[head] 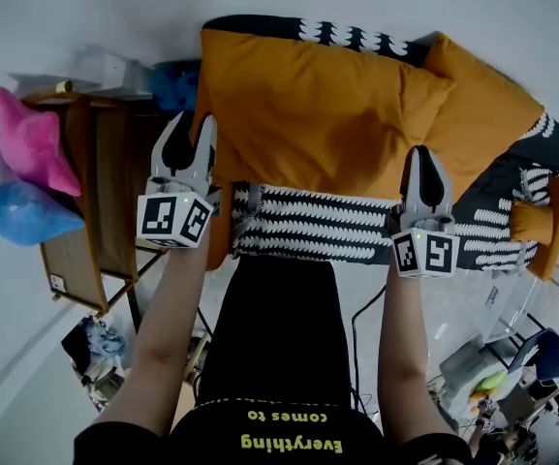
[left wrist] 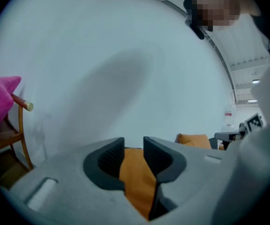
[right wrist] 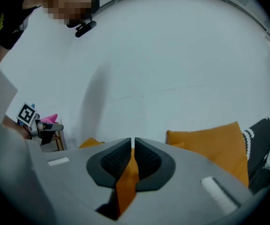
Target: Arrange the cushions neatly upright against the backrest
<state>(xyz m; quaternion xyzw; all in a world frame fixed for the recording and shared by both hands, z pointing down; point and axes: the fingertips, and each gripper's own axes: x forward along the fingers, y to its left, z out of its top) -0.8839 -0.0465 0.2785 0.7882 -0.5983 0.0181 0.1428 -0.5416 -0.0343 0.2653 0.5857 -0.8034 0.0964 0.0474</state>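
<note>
The left gripper (head: pixel 190 129) pinches a thick fold of the orange cushion (head: pixel 327 114), and the fabric fills the gap between its jaws. The cushion hangs ahead of and between both grippers, over the striped sofa (head: pixel 298 229). The right gripper (head: pixel 424 160) nips a thin fold, its jaws nearly together. The left's looser bite could slip, so that side would drop and the cushion would land slumped.
</note>
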